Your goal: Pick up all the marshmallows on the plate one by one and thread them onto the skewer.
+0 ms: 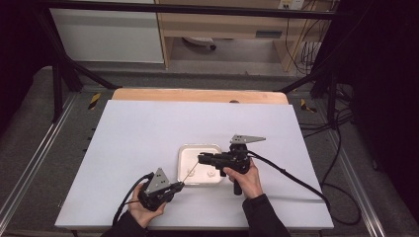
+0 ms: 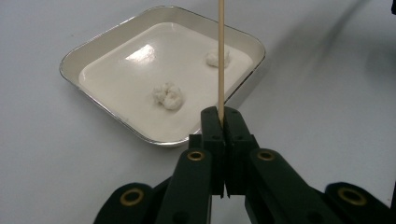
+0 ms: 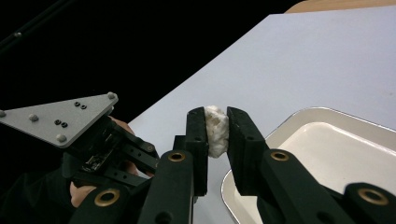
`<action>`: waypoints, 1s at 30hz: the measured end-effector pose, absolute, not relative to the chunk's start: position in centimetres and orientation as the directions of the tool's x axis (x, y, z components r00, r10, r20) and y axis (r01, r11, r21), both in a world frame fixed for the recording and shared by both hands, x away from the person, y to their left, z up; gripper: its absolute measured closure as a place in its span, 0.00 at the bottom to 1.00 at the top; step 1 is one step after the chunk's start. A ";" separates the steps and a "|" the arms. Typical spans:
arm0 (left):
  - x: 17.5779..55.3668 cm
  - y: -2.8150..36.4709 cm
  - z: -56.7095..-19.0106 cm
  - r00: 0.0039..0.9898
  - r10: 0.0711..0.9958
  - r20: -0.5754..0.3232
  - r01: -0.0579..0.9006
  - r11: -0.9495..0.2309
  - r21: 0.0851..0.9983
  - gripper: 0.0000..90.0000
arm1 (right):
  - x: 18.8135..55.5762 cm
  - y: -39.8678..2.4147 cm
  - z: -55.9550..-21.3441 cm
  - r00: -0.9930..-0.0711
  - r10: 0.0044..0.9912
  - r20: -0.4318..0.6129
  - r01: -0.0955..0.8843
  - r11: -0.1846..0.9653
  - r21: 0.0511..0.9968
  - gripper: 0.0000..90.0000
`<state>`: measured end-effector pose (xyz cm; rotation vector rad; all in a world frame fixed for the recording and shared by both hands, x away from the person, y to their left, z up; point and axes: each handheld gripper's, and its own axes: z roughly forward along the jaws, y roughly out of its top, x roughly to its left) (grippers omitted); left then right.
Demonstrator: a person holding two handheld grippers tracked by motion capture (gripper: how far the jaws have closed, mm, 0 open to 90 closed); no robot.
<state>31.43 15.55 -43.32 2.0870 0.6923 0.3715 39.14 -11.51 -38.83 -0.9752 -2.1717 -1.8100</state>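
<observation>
Left tool (image 2: 219, 122) clamps wooden skewer (image 2: 220, 56), long axis pointing 12 o'clock over white tray (image 2: 116, 116). Right tool (image 3: 215, 133) pinches white lump (image 3: 216, 129) at the tray's 9 o'clock edge, above tabletop (image 3: 327, 60).

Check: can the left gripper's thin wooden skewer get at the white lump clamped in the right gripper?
Probably yes. The left gripper is shut on the thin wooden skewer, which points across the white tray toward the right gripper. Its white lump bulges out between the pads, with nothing between.
</observation>
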 end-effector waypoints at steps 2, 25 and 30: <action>31.4 15.5 -43.3 0.799 0.601 0.007 0.337 -0.457 0.823 0.99 | 39.0 -11.5 -38.9 -0.779 0.376 0.503 0.561 0.059 0.826 0.88; 31.1 15.0 -42.8 0.806 0.591 0.007 0.310 -0.433 0.846 0.99 | 38.0 -10.8 -40.0 -0.793 0.360 0.492 0.563 0.123 0.818 0.89; 31.4 14.7 -43.0 0.791 0.611 0.010 0.330 -0.440 0.835 0.99 | 37.7 -9.5 -41.5 -0.791 0.365 0.491 0.570 0.151 0.808 0.87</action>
